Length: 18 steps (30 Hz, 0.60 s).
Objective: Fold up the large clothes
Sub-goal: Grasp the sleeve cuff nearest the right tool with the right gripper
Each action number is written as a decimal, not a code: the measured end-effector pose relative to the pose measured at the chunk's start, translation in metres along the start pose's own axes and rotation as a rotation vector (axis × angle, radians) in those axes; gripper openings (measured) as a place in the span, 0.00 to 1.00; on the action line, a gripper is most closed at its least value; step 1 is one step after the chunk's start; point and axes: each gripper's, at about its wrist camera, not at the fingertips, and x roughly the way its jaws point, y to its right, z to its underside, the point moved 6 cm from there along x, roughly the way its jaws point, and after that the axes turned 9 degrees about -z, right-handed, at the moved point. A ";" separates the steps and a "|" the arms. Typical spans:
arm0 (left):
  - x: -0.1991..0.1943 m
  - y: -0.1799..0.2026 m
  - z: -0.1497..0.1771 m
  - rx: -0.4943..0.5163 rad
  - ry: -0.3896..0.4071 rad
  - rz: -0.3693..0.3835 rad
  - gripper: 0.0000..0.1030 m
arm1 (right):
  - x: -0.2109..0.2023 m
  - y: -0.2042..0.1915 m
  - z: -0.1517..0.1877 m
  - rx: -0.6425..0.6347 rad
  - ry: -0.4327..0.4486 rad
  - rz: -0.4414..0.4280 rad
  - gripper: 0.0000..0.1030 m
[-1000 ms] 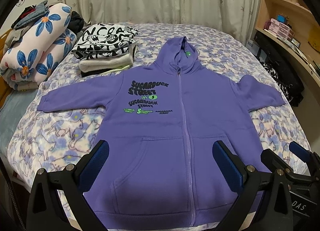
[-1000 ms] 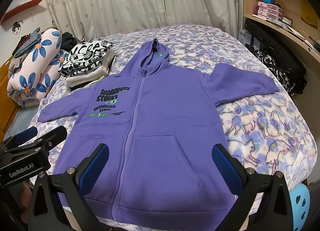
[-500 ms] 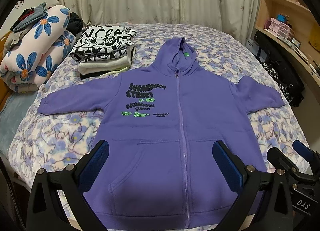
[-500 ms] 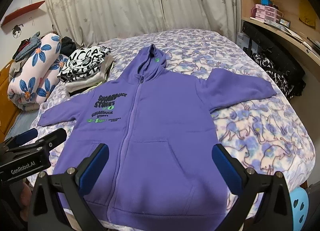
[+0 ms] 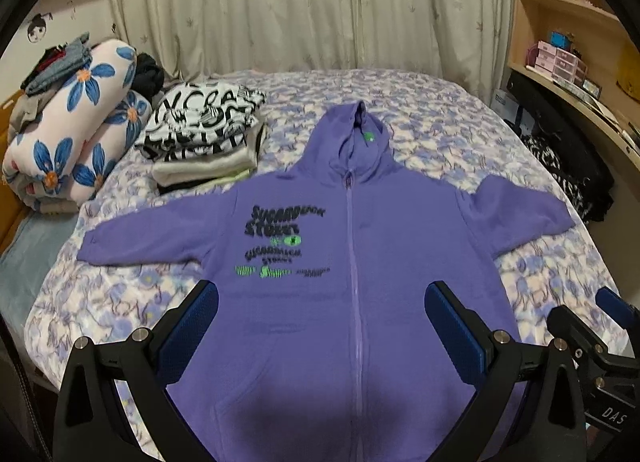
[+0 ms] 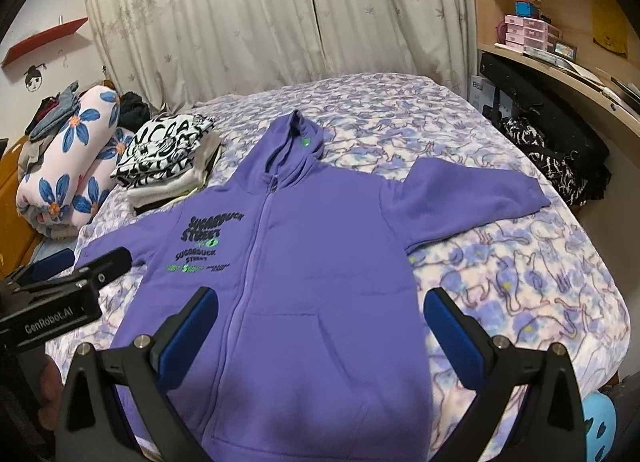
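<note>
A purple zip-up hoodie [image 5: 360, 246] [image 6: 312, 262] lies flat and face up on the bed, both sleeves spread out, hood pointing away, black and green lettering on its chest. My left gripper [image 5: 320, 322] hovers open above the hoodie's lower front, nothing between its blue pads. My right gripper [image 6: 320, 326] is open too, above the lower front and pocket, holding nothing. Each gripper shows at the edge of the other's view: the right gripper [image 5: 592, 338] and the left gripper [image 6: 68, 282].
A stack of folded clothes [image 5: 204, 142] topped by a black-and-white print sits at the hoodie's far left. A rolled floral quilt [image 5: 72, 134] lies beyond it. Dark clothing [image 6: 560, 158] hangs off the bed's right side beneath a wooden desk and shelves [image 6: 560, 58]. Curtains close the far wall.
Both grippers have pulled back and risen slightly, so the hoodie sits lower and farther in both views. The hoodie itself has not moved.
</note>
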 end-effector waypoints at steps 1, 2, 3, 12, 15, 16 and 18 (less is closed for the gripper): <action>0.002 0.004 -0.004 0.008 0.011 -0.003 0.99 | 0.001 0.003 -0.002 0.004 0.003 0.000 1.00; 0.004 0.007 -0.008 0.013 0.014 -0.006 0.99 | 0.002 0.009 -0.005 0.009 0.009 0.002 1.00; 0.006 0.011 -0.010 0.019 0.014 -0.004 0.99 | 0.003 0.012 -0.006 0.012 0.014 0.005 1.00; 0.035 0.064 -0.036 0.070 0.037 0.013 0.99 | 0.017 0.062 -0.032 0.018 0.071 0.093 1.00; 0.043 0.082 -0.045 0.084 0.039 0.033 0.99 | 0.021 0.082 -0.042 0.027 0.089 0.123 1.00; 0.046 0.089 -0.048 0.087 0.035 0.048 0.99 | 0.021 0.088 -0.046 0.028 0.095 0.140 1.00; 0.052 0.100 -0.054 0.088 0.029 0.067 0.99 | 0.022 0.101 -0.052 0.029 0.109 0.169 1.00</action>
